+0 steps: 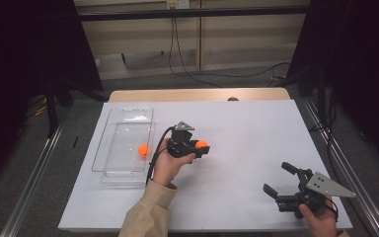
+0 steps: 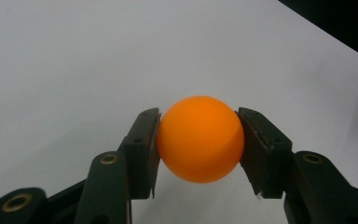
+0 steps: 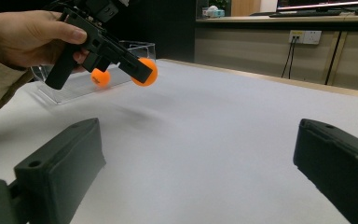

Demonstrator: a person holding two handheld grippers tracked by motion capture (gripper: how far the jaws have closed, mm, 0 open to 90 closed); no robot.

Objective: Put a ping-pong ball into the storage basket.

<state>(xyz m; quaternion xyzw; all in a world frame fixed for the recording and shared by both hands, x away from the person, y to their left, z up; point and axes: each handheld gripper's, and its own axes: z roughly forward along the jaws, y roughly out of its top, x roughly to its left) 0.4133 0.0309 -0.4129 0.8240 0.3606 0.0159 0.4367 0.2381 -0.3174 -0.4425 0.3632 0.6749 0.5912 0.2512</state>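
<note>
Orange ball (image 2: 199,138) in left gripper (image 2: 198,140) — aloft

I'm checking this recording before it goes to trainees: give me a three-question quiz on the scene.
1. True or false: the left claw is shut on an orange ball.
2. Where is the second orange ball?
A. In the clear tray
B. Between the right claw's jaws
C. On the floor
3. Fill in: the right claw has its jaws ____ with nothing between them.

Key: 1 true; 2 A; 3 open.
</note>
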